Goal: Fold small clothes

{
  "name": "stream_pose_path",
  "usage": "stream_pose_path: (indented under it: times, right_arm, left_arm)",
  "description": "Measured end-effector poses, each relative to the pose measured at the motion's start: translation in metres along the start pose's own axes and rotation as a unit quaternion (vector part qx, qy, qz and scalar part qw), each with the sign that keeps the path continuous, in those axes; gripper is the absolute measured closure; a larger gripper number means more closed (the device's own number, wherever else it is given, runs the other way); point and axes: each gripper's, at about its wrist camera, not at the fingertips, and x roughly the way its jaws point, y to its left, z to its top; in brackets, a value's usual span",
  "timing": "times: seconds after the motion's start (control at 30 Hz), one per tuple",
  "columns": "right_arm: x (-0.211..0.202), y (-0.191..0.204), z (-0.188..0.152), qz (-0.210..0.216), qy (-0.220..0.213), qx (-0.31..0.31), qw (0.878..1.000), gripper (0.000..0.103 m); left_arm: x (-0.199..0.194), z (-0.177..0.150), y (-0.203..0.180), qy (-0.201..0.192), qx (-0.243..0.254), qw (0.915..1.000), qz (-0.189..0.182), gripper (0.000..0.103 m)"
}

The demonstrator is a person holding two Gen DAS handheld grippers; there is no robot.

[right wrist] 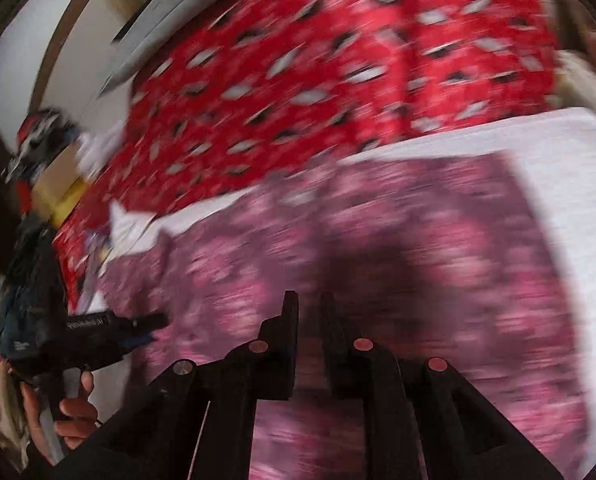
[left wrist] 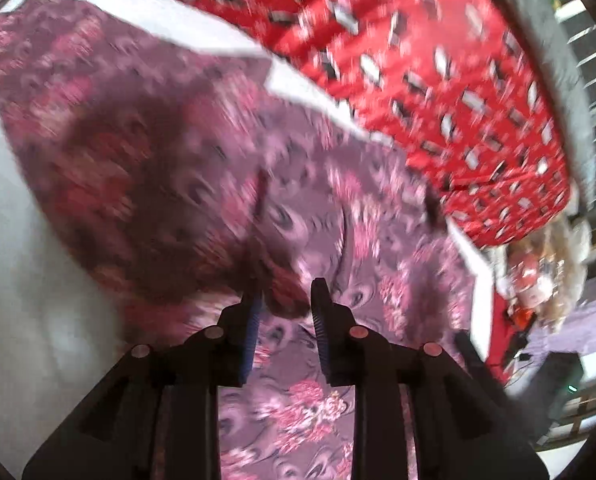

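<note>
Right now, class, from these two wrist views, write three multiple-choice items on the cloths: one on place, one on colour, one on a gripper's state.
1. On what does the purple floral cloth lie?
A. white surface
B. wooden floor
C. metal tray

2. What colour is the patterned cloth beyond it?
A. green
B. red
C. yellow

3. How does the left gripper stand?
A. gap between the fingers
B. shut on a sock
C. out of view

Answers: 1 A, white surface shows around the cloth's edges; 2 B, red with pale and dark marks; 3 A, purple fabric shows between its fingers.

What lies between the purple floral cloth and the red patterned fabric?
A bare strip of white surface separates the purple floral cloth from the red patterned fabric; both wrist views show it.
</note>
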Motion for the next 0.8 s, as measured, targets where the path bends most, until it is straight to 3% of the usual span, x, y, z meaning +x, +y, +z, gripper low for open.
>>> stream_pose_path:
  times: [0.07, 0.13, 0.17, 0.3, 0.4, 0.57, 0.63, 0.7, 0.77, 0.8]
  right_arm:
    - [0.026, 0.030, 0.000, 0.023, 0.021, -0.013, 0.999, 0.089]
    - [0.051, 0.054, 0.000, 0.041, 0.036, -0.016, 0.998, 0.089]
    - [0.060, 0.062, -0.001, 0.051, 0.041, -0.014, 0.998, 0.089]
    - [0.114, 0.084, -0.016, 0.077, 0.083, -0.007, 0.994, 0.089]
    - [0.114, 0.084, -0.035, 0.086, 0.027, -0.027, 0.996, 0.090]
    - [0.112, 0.076, -0.036, 0.108, 0.027, -0.015, 0.994, 0.091]
    - [0.112, 0.076, -0.036, 0.108, 0.025, -0.018, 0.994, 0.091]
    - [0.111, 0.075, -0.035, 0.112, 0.024, -0.016, 0.993, 0.091]
    - [0.111, 0.074, -0.034, 0.115, 0.024, -0.014, 0.993, 0.091]
    - [0.111, 0.073, -0.034, 0.115, 0.024, -0.013, 0.993, 0.091]
  left_arm:
    - [-0.025, 0.016, 0.022, -0.023, -0.006, 0.9997, 0.003, 0.077]
    - [-0.047, 0.036, 0.052, -0.047, -0.018, 0.9984, 0.025, 0.060]
    - [-0.055, 0.047, 0.067, -0.059, -0.029, 0.9968, 0.046, 0.057]
    - [-0.079, 0.093, 0.144, -0.080, -0.090, 0.9868, 0.108, 0.056]
    - [-0.089, 0.123, 0.201, -0.085, -0.150, 0.9766, 0.129, 0.056]
    - [-0.072, 0.155, 0.241, -0.078, -0.202, 0.9695, 0.116, 0.056]
    - [-0.066, 0.162, 0.245, -0.090, -0.215, 0.9668, 0.105, 0.044]
    - [-0.064, 0.169, 0.242, -0.111, -0.215, 0.9649, 0.101, 0.041]
    - [-0.060, 0.175, 0.238, -0.124, -0.211, 0.9640, 0.104, 0.048]
    - [-0.058, 0.176, 0.236, -0.125, -0.205, 0.9655, 0.101, 0.083]
